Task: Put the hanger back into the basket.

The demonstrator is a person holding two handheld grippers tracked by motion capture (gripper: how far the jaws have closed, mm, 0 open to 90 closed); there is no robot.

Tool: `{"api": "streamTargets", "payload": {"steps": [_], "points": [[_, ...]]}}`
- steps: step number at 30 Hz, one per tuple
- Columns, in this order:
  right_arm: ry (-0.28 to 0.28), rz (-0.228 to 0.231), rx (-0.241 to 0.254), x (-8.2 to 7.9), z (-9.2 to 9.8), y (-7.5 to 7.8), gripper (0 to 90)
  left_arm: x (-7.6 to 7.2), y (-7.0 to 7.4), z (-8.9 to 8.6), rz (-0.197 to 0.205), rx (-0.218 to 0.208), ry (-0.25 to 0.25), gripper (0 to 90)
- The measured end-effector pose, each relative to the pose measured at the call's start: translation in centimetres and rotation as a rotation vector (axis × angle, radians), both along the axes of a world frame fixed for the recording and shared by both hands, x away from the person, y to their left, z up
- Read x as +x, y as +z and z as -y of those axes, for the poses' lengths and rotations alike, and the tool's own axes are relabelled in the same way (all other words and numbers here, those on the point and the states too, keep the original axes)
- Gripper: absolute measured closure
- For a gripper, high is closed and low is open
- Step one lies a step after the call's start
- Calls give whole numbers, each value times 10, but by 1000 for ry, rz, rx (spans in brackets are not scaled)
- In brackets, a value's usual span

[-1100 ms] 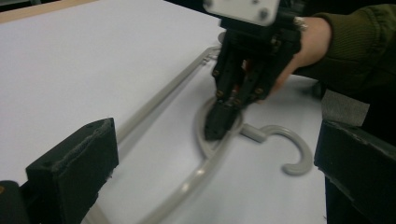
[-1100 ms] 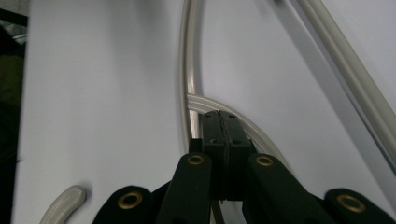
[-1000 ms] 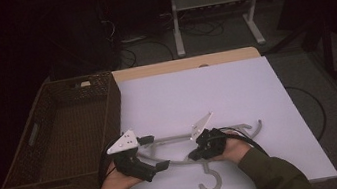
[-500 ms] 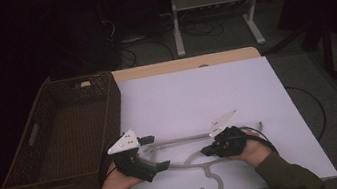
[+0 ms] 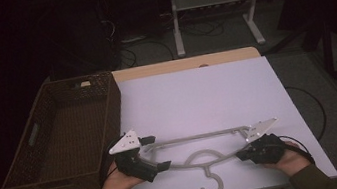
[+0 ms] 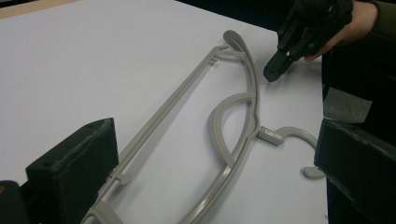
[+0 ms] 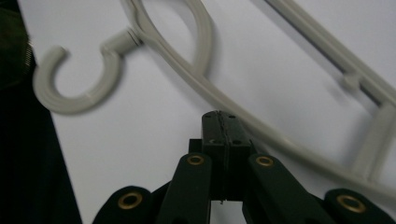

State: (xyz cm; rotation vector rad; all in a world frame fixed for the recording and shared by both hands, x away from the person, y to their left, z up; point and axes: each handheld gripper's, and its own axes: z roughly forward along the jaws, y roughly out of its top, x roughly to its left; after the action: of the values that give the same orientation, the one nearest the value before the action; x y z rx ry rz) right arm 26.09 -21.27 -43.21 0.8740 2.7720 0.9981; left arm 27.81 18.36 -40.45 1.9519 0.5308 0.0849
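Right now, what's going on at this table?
A person works a grey clothes hanger lying flat on a white table with two handheld tools. The left gripper is open around the hanger's left end. The right gripper, jaws shut, sits by its right end, holding nothing. A wicker basket stands at the left.

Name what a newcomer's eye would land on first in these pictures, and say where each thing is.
A grey plastic hanger lies flat on the white table, hook toward the person. The left gripper stands open around its left end, and the right gripper, jaws shut, is at its right end. A brown wicker basket sits at the table's left.
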Motion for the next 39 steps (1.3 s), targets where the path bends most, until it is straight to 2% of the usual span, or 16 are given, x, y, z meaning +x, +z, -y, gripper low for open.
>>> {"api": "streamTargets", "payload": {"steps": [1, 3, 8, 11, 12, 13, 15, 22, 25, 32, 33, 34, 35, 36, 37, 39], "points": [[0, 0, 0, 0, 0, 0, 896, 0, 0, 0, 0, 0, 0, 0], [-34, 14, -36, 4, 4, -2, 896, 0, 0, 0, 0, 5, -3, 0], [-50, 48, -38, 13, 6, -3, 897, 0, -1, 1, -1, 7, -8, 0], [-91, 62, -62, 24, 5, -5, 896, 1, -2, 2, -3, 17, -12, 0], [-91, 62, -62, 24, 5, -5, 896, 1, -2, 2, -3, 17, -12, 0], [-98, 73, -71, 33, 4, -7, 896, 1, -3, 3, -7, 20, -10, 0], [-115, 83, -74, 38, 3, -7, 896, 2, -4, 3, -5, 30, -15, 0], [-126, 70, -45, 41, 7, -6, 896, 2, -5, 3, -10, 32, -13, 0], [-123, 80, 2, 35, 9, -1, 890, 2, -4, 2, -5, 32, -6, 0], [-132, 97, 64, 28, 10, 4, 618, 5, -5, 4, 2, 44, -3, 0], [-132, 97, 64, 28, 10, 4, 618, 5, -5, 4, 2, 44, -3, 0], [-129, 106, 68, 28, 10, 4, 548, 6, -6, 4, 6, 54, -10, 0], [-146, 98, 82, 27, 9, 5, 437, 7, -6, 6, 18, 81, -22, 0], [-146, 98, 82, 27, 9, 5, 437, 7, -6, 6, 18, 81, -22, 0], [-146, 108, 114, 27, 10, 6, 348, 9, -7, 9, 22, 104, -34, 0], [-156, 111, 150, 26, 9, 6, 279, 13, -9, 12, 28, 132, -45, 0]]}}
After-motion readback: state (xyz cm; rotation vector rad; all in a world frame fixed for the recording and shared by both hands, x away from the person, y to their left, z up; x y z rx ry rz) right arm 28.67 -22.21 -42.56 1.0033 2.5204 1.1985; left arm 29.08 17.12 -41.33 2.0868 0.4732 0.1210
